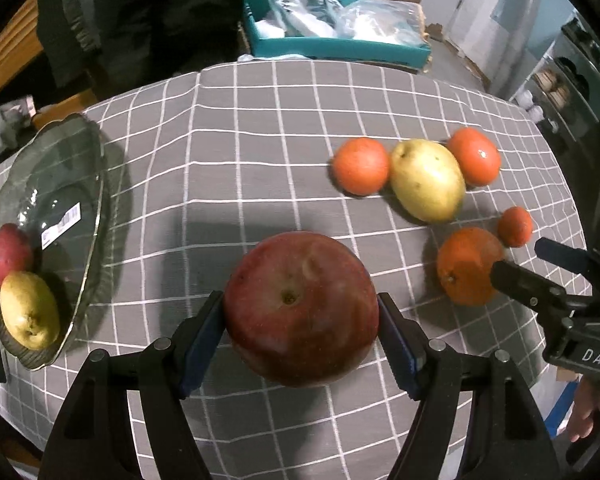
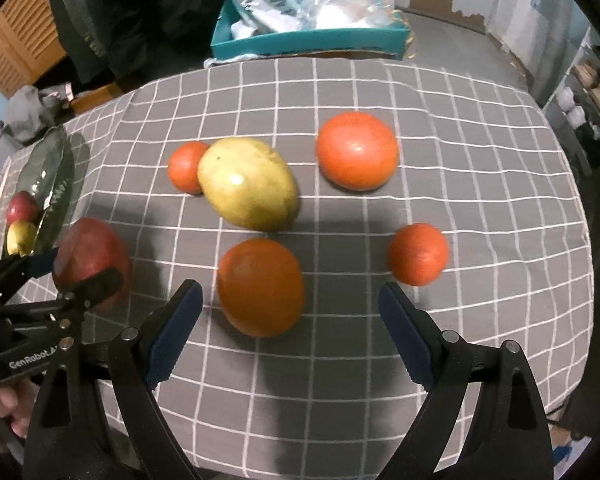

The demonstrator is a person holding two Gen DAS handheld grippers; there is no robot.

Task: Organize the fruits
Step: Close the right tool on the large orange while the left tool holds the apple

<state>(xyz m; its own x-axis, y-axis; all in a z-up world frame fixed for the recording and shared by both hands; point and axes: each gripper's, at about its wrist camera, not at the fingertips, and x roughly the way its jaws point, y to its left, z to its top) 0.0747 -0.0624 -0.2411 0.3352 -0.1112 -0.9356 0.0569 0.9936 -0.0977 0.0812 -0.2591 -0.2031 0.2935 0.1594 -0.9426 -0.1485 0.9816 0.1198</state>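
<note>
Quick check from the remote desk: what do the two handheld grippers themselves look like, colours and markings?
Both are black plastic with silver rivets and ribbed blue pads on the fingers. The left gripper reads "GenRobot.AI" in white on its body; the right gripper shows "DAS". A bare hand holds each.

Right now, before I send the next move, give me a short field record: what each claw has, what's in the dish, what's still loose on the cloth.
left claw: shut on the big red apple
right claw: open, the large orange just ahead of its fingers, not gripped
glass dish: one small red apple, one yellow pear
loose on cloth: mango, large orange, three red-orange fruits
behind table: teal tray with plastic bags
</note>
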